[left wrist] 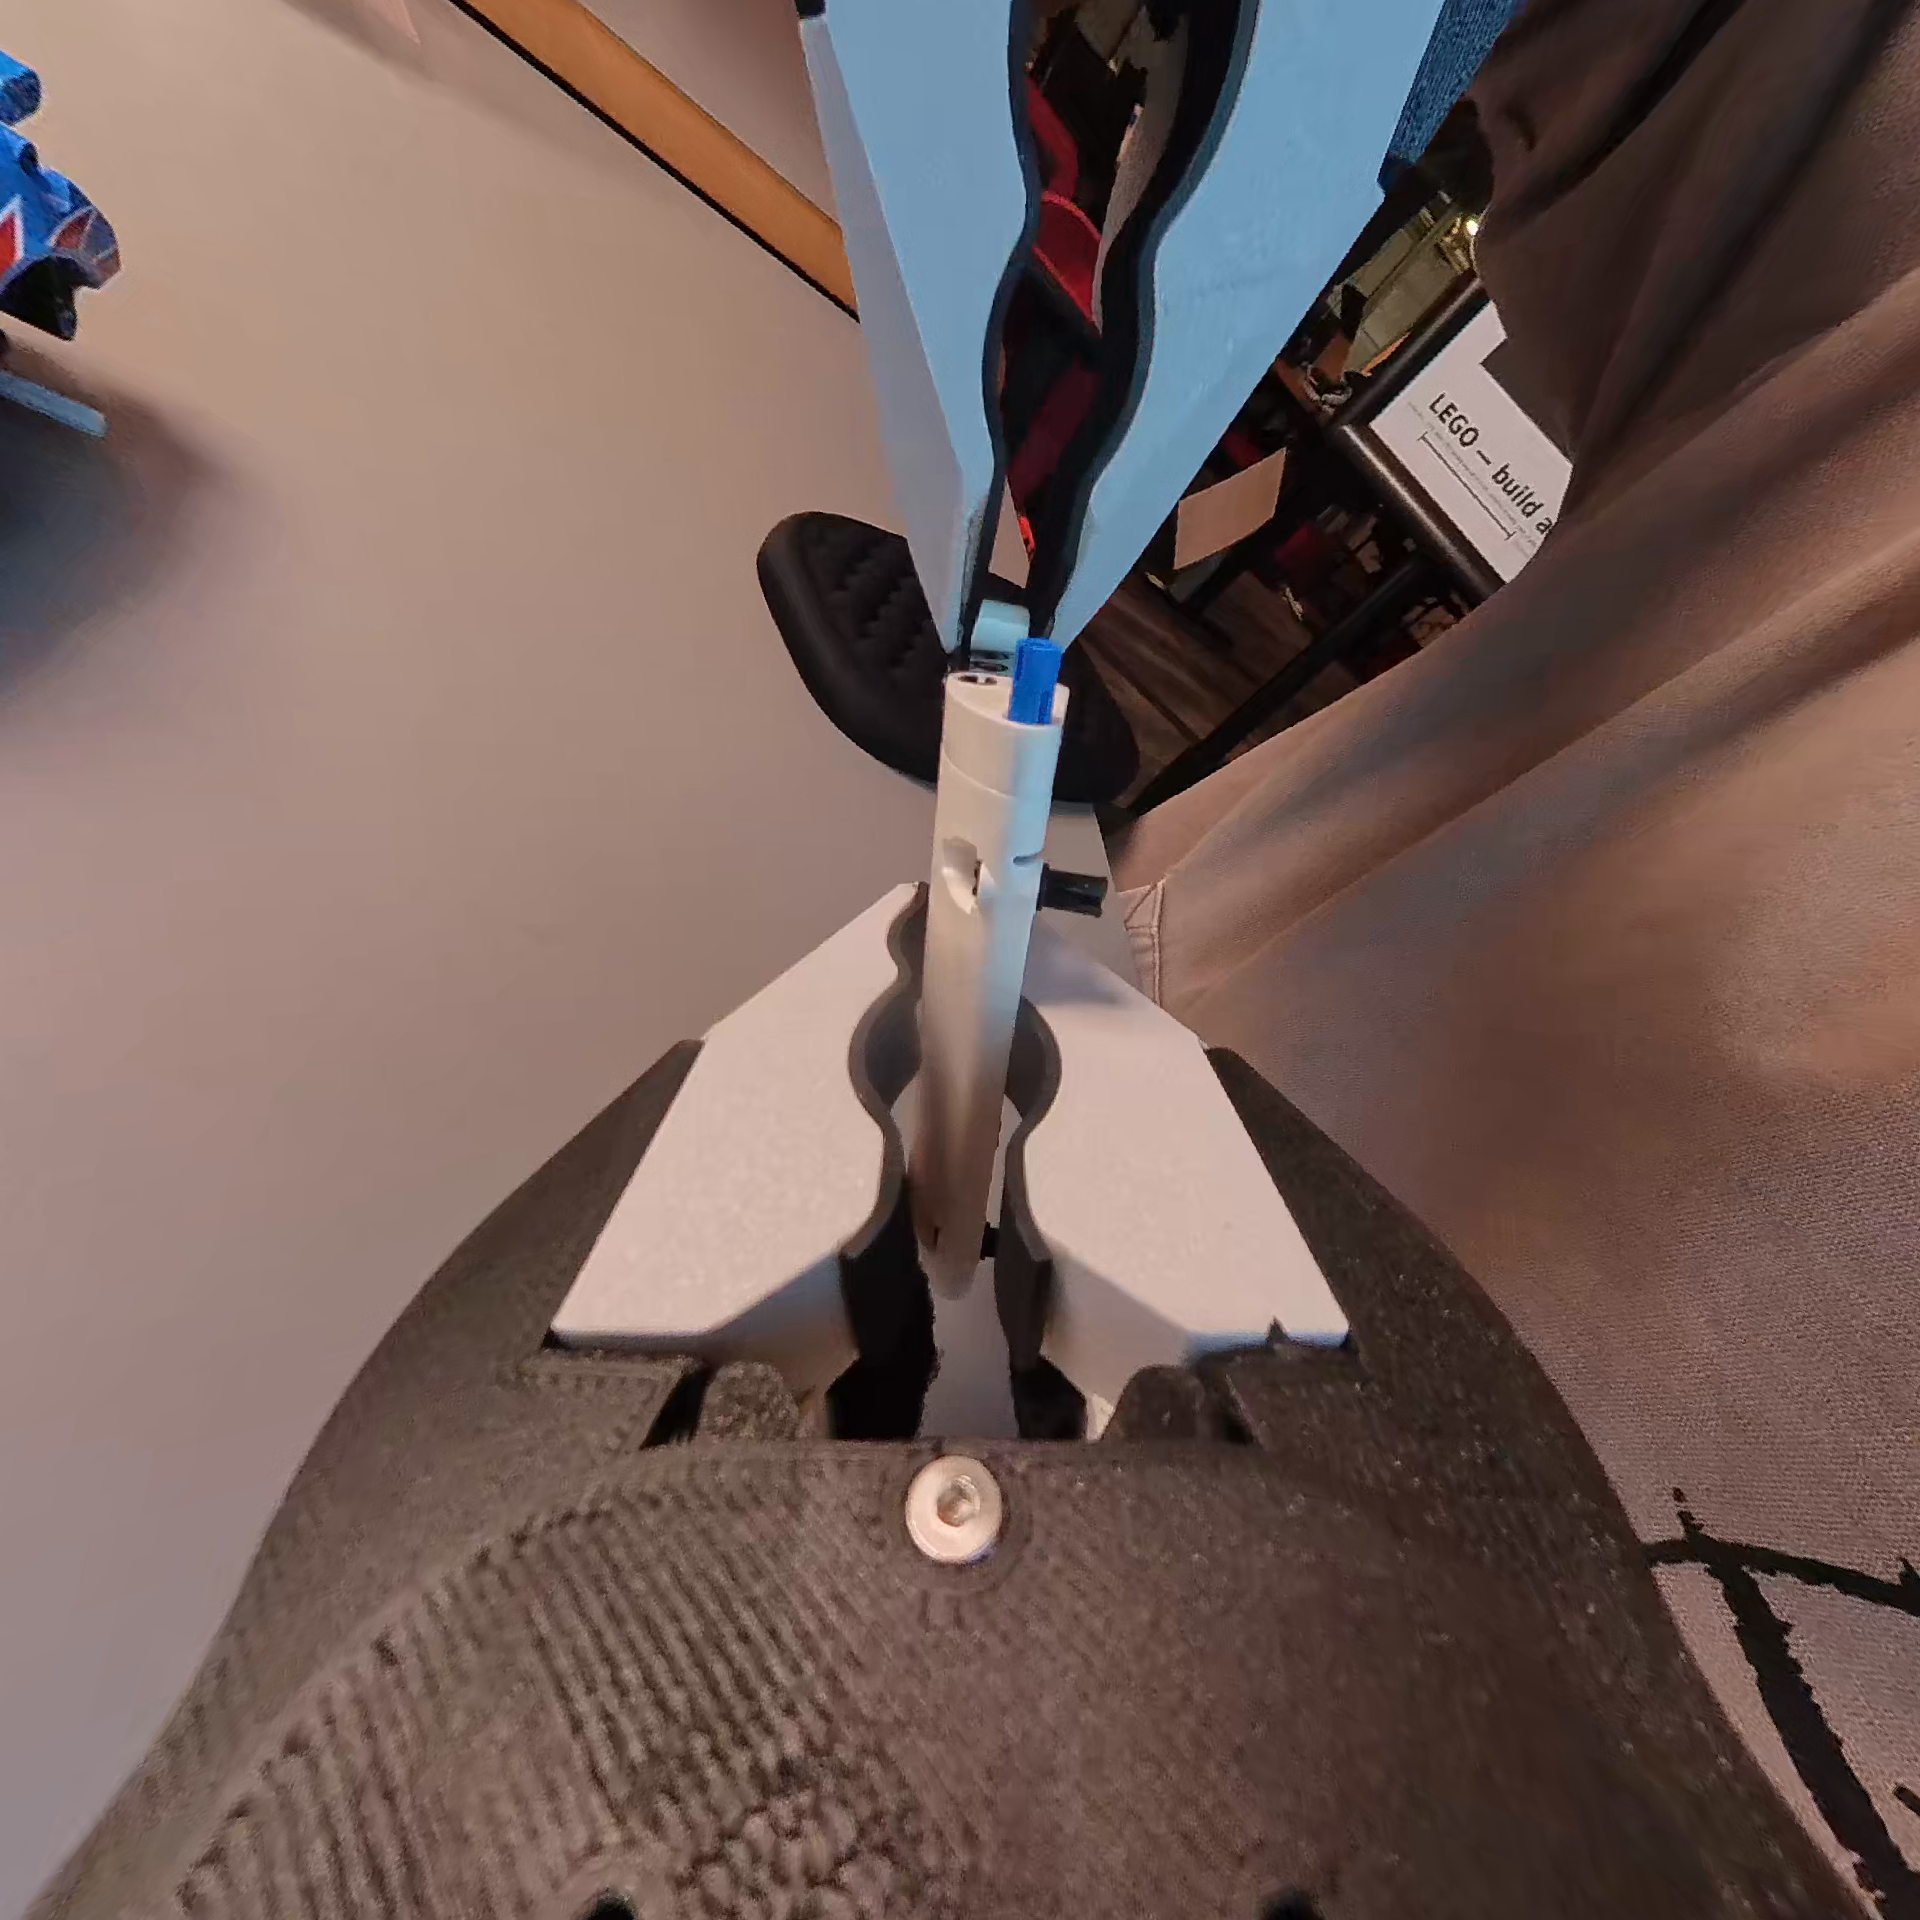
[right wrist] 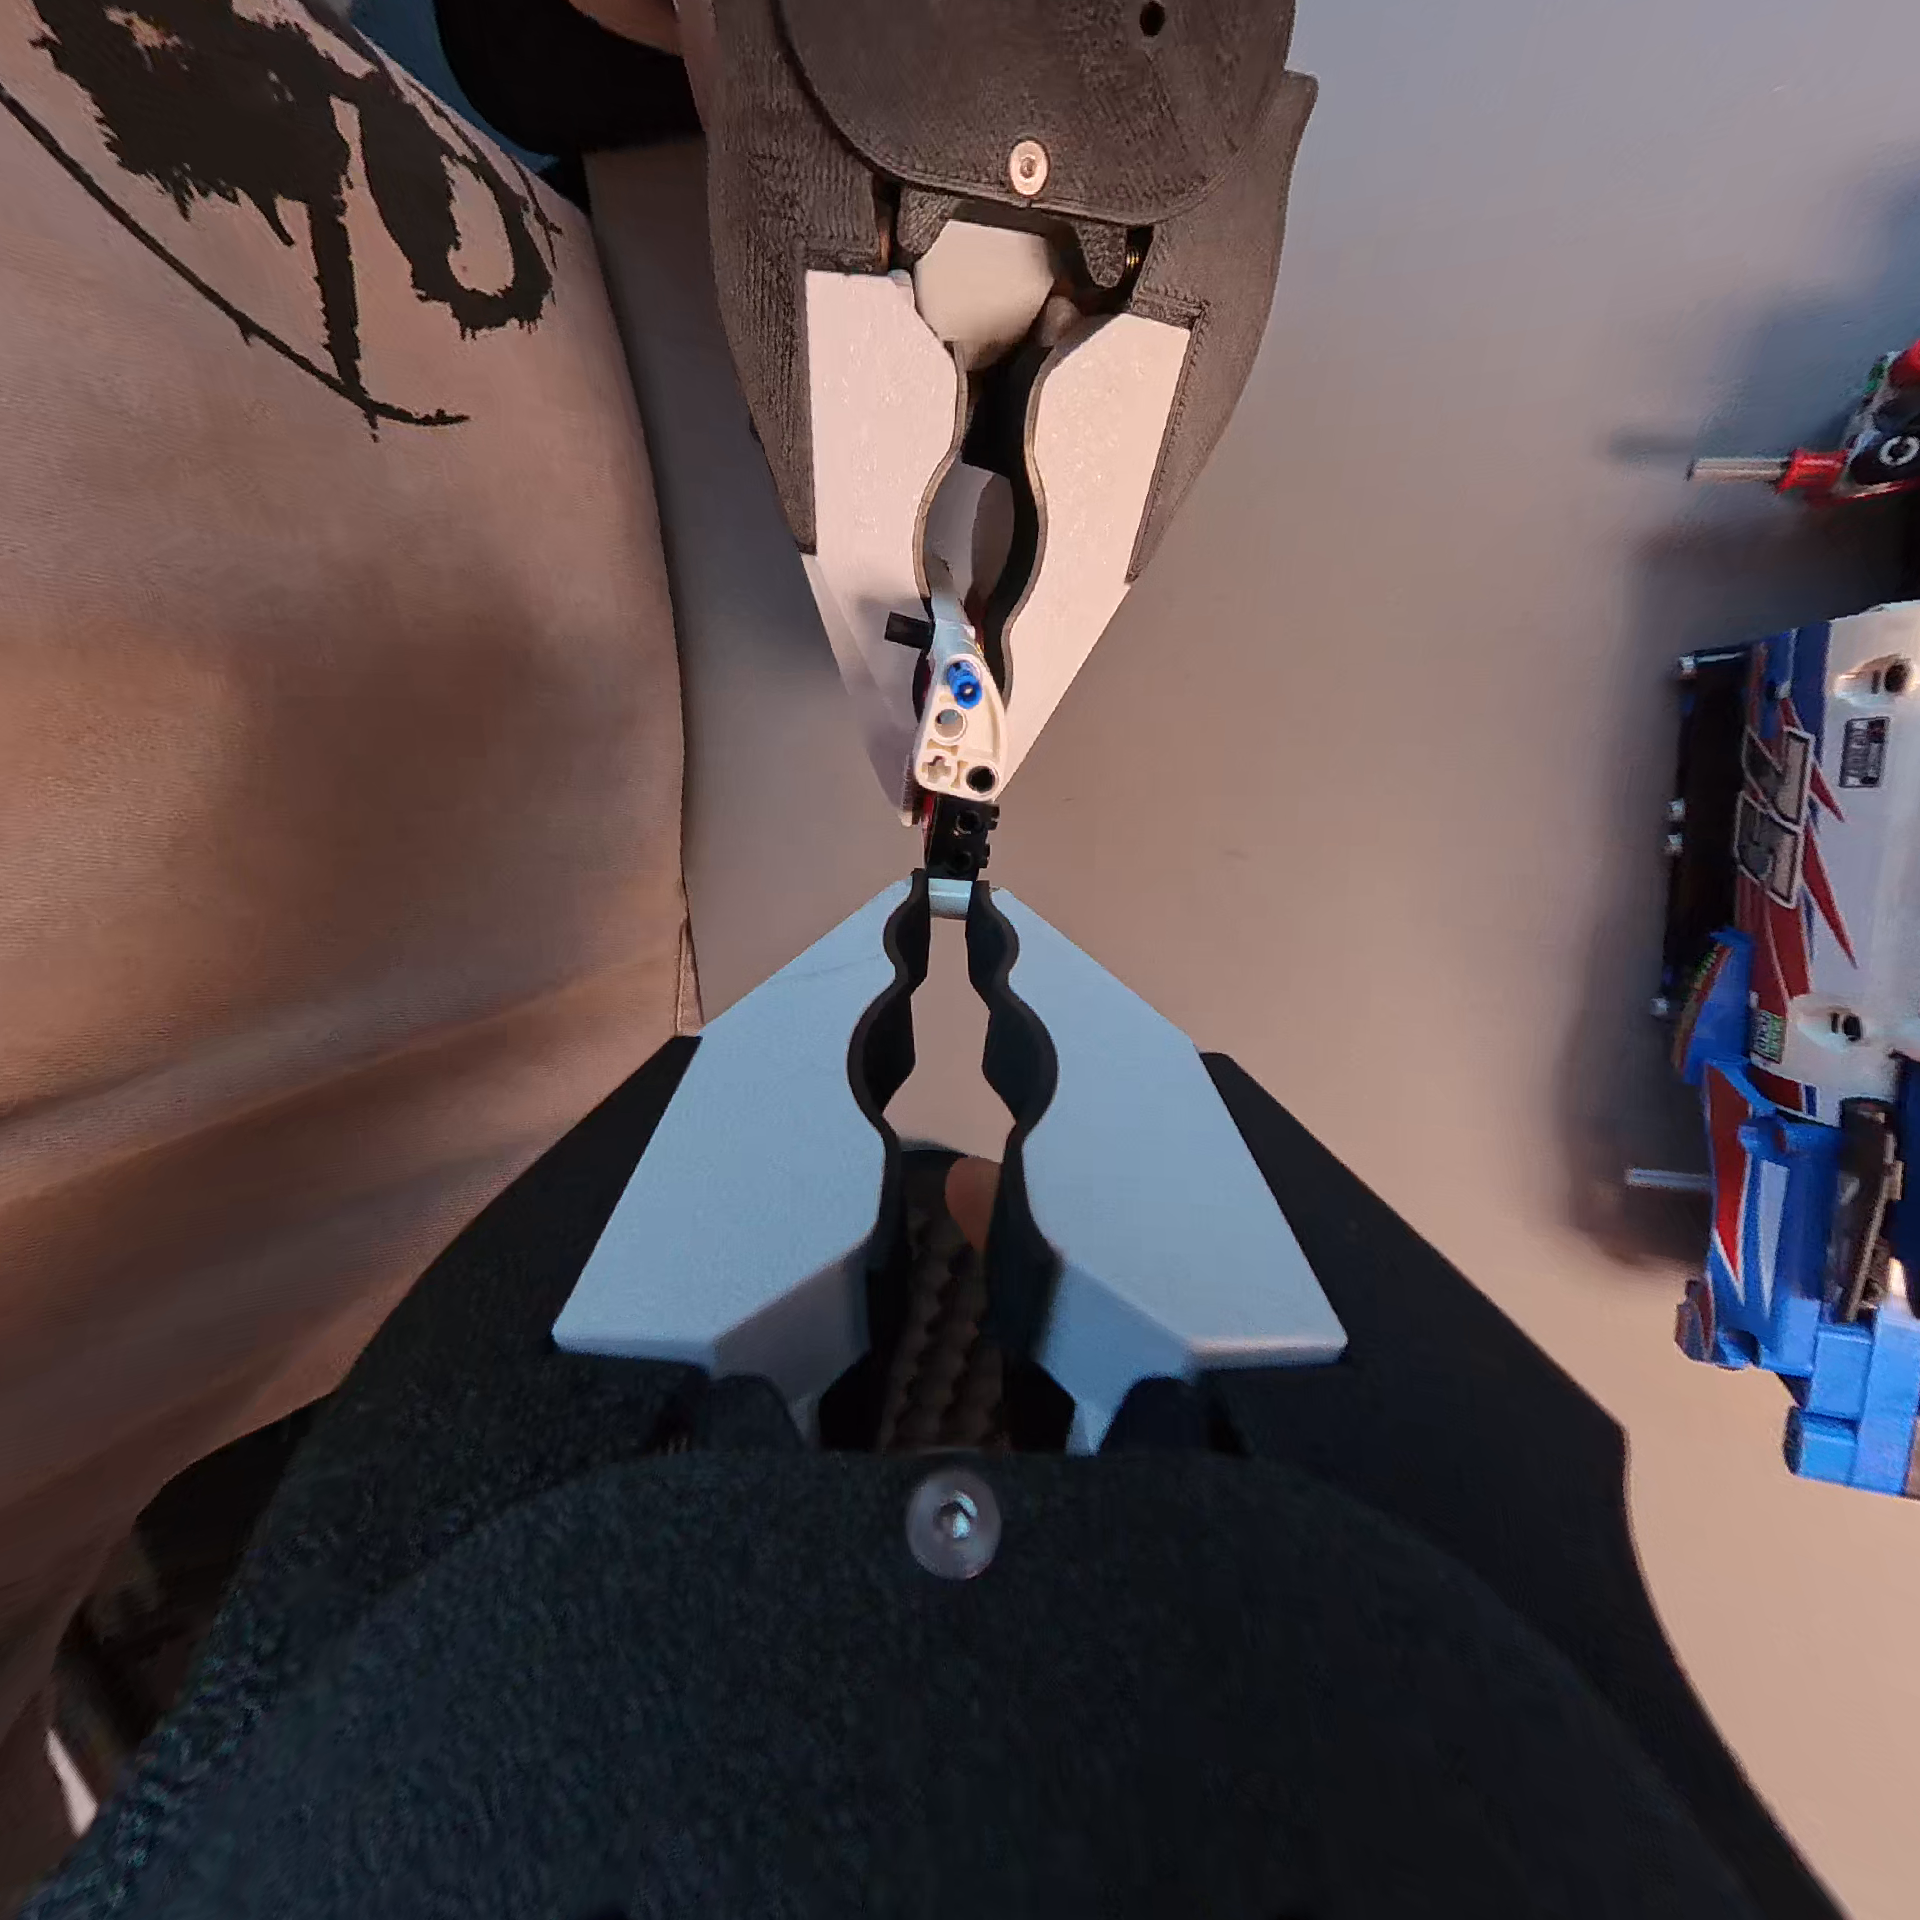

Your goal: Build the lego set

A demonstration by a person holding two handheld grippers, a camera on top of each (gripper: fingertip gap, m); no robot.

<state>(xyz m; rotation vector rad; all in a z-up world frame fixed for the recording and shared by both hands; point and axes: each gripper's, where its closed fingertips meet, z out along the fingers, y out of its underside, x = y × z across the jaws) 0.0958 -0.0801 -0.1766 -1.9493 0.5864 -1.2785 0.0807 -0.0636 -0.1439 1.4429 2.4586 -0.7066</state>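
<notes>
My left gripper [left wrist: 977, 925] is shut on a long white Lego panel [left wrist: 987, 831] that sticks forward out of its jaws. A blue pin [left wrist: 1034, 681] stands in the panel's far end and a black pin [left wrist: 1075, 888] juts from its side. My right gripper [right wrist: 948, 896] is shut on a small pale grey piece [right wrist: 951, 900]. That piece meets a black connector [right wrist: 964, 840] at the tip of the white panel [right wrist: 961, 727]. The two grippers face each other tip to tip. The right gripper [left wrist: 1008, 629] comes in from above in the left wrist view.
A partly built blue, white and red Lego car [right wrist: 1818, 1039] lies on the pale table [right wrist: 1403, 727] to the right, and also shows in the left wrist view [left wrist: 52, 229]. A small red and black assembly [right wrist: 1860, 468] lies beyond it. A person's beige printed shirt [right wrist: 312, 727] is close on the left. The gap from one gripper's tips to the other's is roughly 4 centimeters.
</notes>
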